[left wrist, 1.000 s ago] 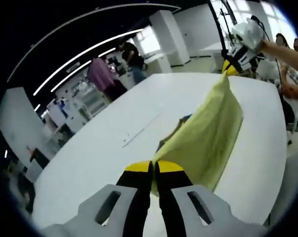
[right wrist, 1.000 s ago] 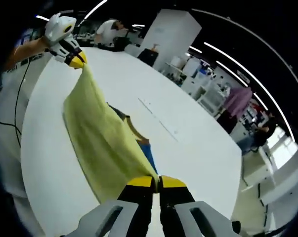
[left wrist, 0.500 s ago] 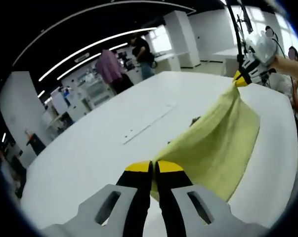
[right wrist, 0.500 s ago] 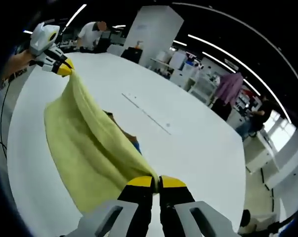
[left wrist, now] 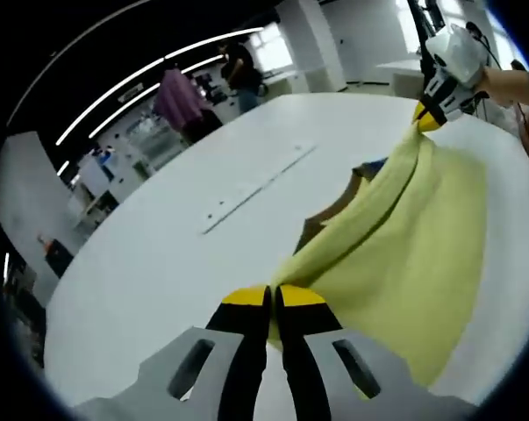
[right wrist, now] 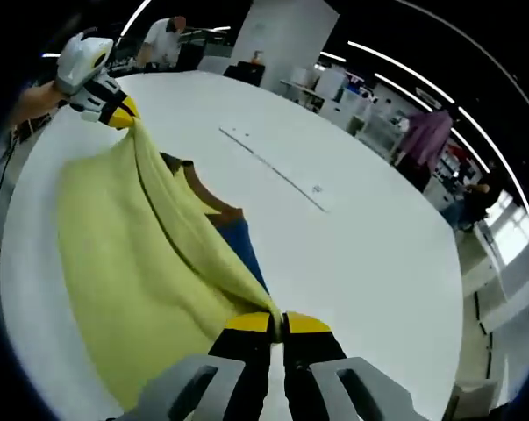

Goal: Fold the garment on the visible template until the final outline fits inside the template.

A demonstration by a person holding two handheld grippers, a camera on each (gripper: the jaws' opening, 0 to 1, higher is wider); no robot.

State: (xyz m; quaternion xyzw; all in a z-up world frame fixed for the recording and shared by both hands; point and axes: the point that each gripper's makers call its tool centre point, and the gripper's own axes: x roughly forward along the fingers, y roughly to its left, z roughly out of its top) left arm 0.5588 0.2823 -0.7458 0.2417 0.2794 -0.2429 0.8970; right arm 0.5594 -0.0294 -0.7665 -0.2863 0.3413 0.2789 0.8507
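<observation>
Here the right gripper view shows perhaps blue template [right wrist: 245, 250] under garment [right wrist: 132, 263].

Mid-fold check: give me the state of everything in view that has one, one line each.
Yellow garment: lifted, stretched between both tongs, lower part draped on the table.
Left tongs: shut on a garment corner.
Right tongs: shut on the other corner.
Brown and blue template: flat on the white table, partly covered.

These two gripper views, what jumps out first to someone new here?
A pale yellow cloth garment hangs stretched between two yellow-tipped grippers, the left gripper and right gripper, each shut on a corner. Beneath it lies a brown and blue template on the round white table.
</observation>
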